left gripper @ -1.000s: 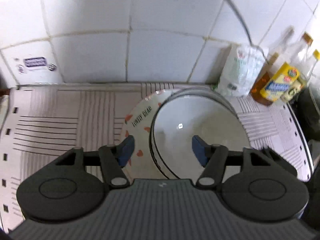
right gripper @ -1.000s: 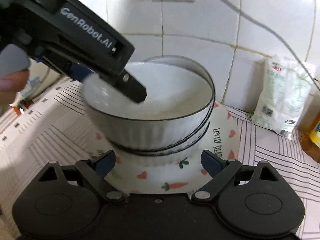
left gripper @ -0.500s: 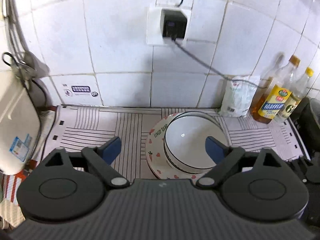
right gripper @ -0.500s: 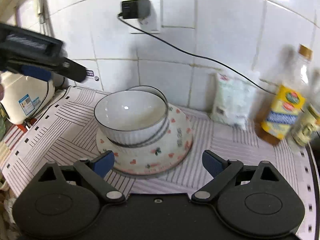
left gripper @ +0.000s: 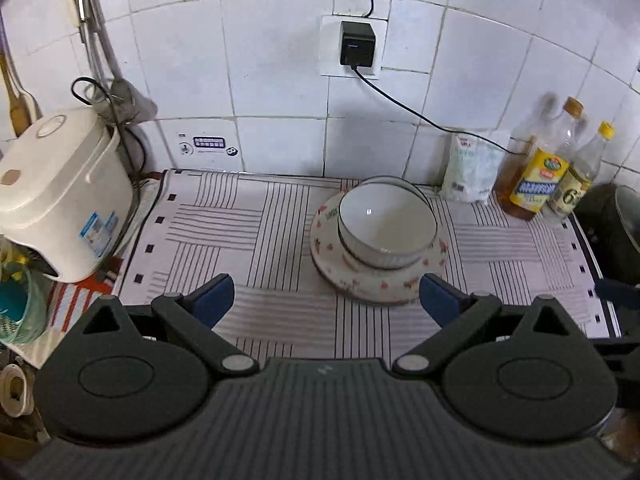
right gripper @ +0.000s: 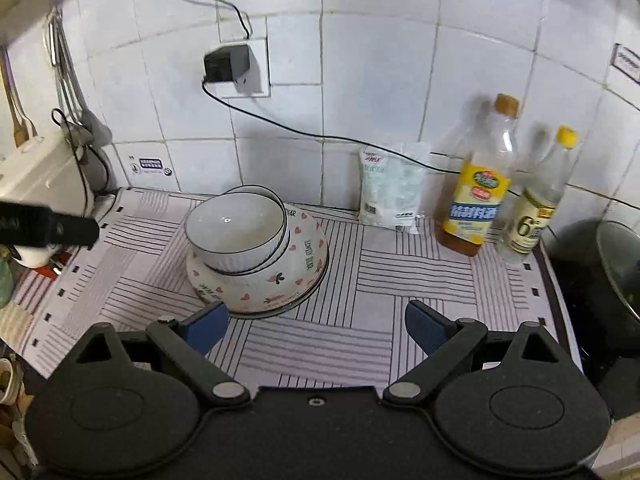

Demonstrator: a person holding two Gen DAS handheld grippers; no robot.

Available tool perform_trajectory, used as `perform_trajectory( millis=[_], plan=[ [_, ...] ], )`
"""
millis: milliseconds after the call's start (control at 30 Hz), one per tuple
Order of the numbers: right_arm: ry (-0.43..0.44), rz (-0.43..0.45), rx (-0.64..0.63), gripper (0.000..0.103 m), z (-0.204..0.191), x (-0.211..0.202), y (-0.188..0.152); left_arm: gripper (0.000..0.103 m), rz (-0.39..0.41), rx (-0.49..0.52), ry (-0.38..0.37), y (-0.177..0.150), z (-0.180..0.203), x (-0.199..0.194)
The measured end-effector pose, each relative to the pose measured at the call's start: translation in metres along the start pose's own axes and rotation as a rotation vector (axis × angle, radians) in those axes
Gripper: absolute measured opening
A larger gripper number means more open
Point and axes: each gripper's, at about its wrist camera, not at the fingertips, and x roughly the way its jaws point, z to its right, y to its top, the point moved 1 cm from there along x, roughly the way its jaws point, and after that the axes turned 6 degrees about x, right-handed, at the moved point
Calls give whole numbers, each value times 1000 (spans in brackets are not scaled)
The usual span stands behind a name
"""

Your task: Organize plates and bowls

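Note:
Two white bowls with dark rims [left gripper: 386,232] [right gripper: 236,236] sit nested, the top one tilted. They rest in a wider dish printed with hearts and carrots [left gripper: 376,286] [right gripper: 280,280] on the striped mat. My left gripper [left gripper: 325,298] hangs above and in front of the stack, its jaws opening wide with nothing between them. It also shows as a black bar [right gripper: 48,228] at the left of the right wrist view. My right gripper [right gripper: 317,326] is open and empty, back from the stack and slightly to its right.
A white rice cooker [left gripper: 60,200] stands at the mat's left end. A white bag [left gripper: 472,172] and oil bottles [left gripper: 536,176] line the tiled wall on the right, with a dark pot [right gripper: 612,272] beyond. A plugged cable [left gripper: 400,100] runs along the wall.
Both grippers have drawn back and up from the stack, which now looks small. The left jaws spread wide off the top bowl's rim; the bowl stays on the stack.

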Motion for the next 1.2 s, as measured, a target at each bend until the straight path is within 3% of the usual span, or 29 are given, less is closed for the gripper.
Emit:
perform_trajectory(
  millis=[267,733,967,1200],
  plan=[
    [-30,59,-10,97,-4,-54,-16,100,50,125,88,-20,25,-43],
    [-100,123,-9,97,-1,-89,-39,100,44,83,40,-47,31,-67],
    [-155,97,-25,97,-1,-94,-43,100,49,83,52,-52,30,-76],
    [-145,138,-42,97,-1,-99,-51,100,53,99,68,-58,30,-78]
  ],
)
